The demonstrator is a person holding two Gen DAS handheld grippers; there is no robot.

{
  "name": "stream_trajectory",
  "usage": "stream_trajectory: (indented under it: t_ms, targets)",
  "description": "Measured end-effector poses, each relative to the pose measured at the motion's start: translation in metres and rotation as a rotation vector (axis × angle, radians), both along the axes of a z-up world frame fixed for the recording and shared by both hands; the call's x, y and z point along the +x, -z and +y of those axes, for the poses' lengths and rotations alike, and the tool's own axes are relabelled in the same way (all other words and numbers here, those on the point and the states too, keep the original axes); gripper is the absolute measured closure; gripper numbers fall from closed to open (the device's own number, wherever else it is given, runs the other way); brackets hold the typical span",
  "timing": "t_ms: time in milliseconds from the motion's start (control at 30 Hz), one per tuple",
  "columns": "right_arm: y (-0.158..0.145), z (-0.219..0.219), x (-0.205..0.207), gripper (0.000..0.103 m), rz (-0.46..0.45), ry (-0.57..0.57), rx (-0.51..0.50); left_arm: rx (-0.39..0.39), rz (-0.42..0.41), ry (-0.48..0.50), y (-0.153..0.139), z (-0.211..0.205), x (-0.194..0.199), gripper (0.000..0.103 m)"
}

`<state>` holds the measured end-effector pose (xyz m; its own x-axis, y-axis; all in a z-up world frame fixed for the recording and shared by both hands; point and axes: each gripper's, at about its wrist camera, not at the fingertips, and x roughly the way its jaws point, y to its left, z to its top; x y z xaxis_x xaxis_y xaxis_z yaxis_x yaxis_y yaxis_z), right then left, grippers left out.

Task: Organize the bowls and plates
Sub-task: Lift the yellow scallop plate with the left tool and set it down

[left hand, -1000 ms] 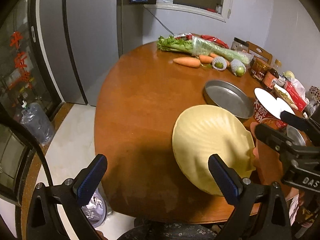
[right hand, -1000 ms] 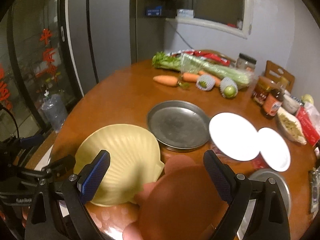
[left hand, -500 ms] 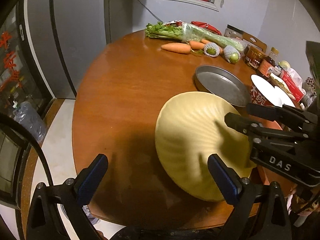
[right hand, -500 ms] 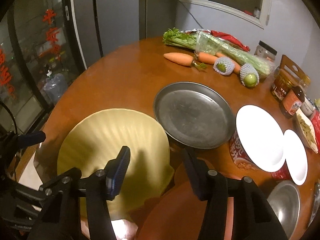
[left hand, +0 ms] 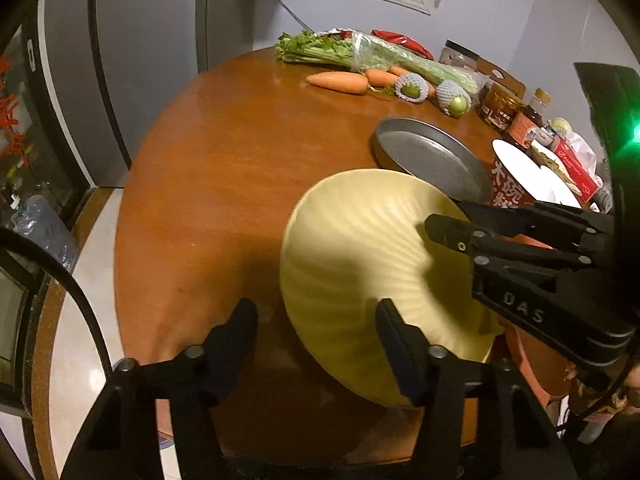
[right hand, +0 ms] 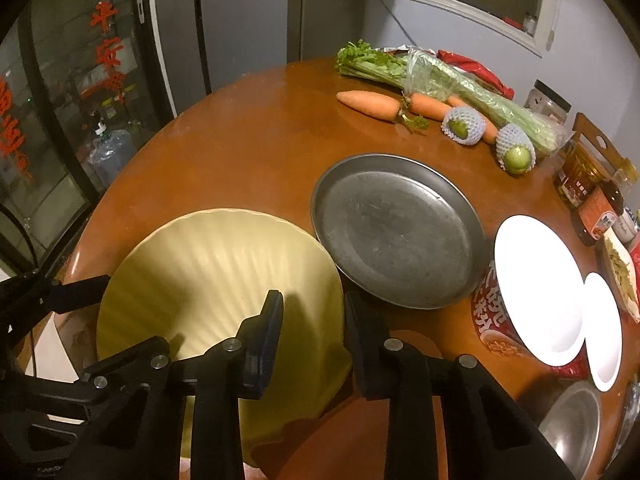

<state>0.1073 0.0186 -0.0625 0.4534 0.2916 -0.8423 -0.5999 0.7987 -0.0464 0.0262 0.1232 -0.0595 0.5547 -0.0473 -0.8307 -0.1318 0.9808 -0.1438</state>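
A yellow shell-shaped plate (right hand: 208, 272) lies at the near edge of the round wooden table (right hand: 240, 152); it also shows in the left wrist view (left hand: 360, 256). My right gripper (right hand: 314, 316) straddles its right rim, one finger inside and one outside, jaws narrowed around the rim. My left gripper (left hand: 312, 320) is partly closed, its right finger over the plate's near-left rim, and holds nothing. A grey metal plate (right hand: 396, 228) sits just beyond. An orange-brown plate (right hand: 360, 432) lies under my right gripper.
Two white plates (right hand: 536, 288) rest on instant-noodle cups at the right. A steel bowl (right hand: 572, 432) sits at the near right. Carrots (right hand: 368, 104), netted fruit (right hand: 460, 126), celery and jars line the far side. The table edge is just left of the yellow plate.
Both grippers have narrowed from wide open. My right gripper moved forward and closed around the yellow plate's right rim. My left gripper moved in toward the plate's left rim.
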Motion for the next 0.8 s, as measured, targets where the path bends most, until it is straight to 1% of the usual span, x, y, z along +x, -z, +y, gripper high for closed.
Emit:
stream_trajectory:
  t_ms: [33, 100, 133, 333, 433, 633, 800]
  targets:
    - [0.001, 0.000, 0.001, 0.074, 0.001, 0.001, -0.006, -0.008, -0.003, -0.003, 0.000, 0.000, 0.000, 0.053]
    - [0.002, 0.001, 0.001, 0.075, 0.002, 0.001, -0.009, -0.027, -0.004, 0.002, -0.001, 0.001, 0.002, 0.064]
    - [0.002, 0.000, 0.001, 0.075, 0.002, 0.002, -0.009, -0.029, -0.003, 0.005, -0.001, 0.001, 0.003, 0.067]
    - [0.001, 0.001, 0.001, 0.076, 0.030, 0.007, 0.009, -0.029, -0.015, -0.029, -0.003, 0.014, 0.009, 0.069]
    - [-0.002, 0.001, 0.002, 0.076, 0.067, 0.002, 0.055, -0.024, -0.026, -0.056, -0.009, 0.025, 0.012, 0.069]
    - [-0.005, 0.014, -0.002, 0.075, 0.078, -0.013, 0.072, 0.012, -0.032, -0.087, -0.016, 0.043, 0.024, 0.069]
    - [-0.003, 0.022, -0.001, 0.074, 0.097, -0.011, 0.092, 0.033, -0.030, -0.090, -0.017, 0.051, 0.038, 0.069]
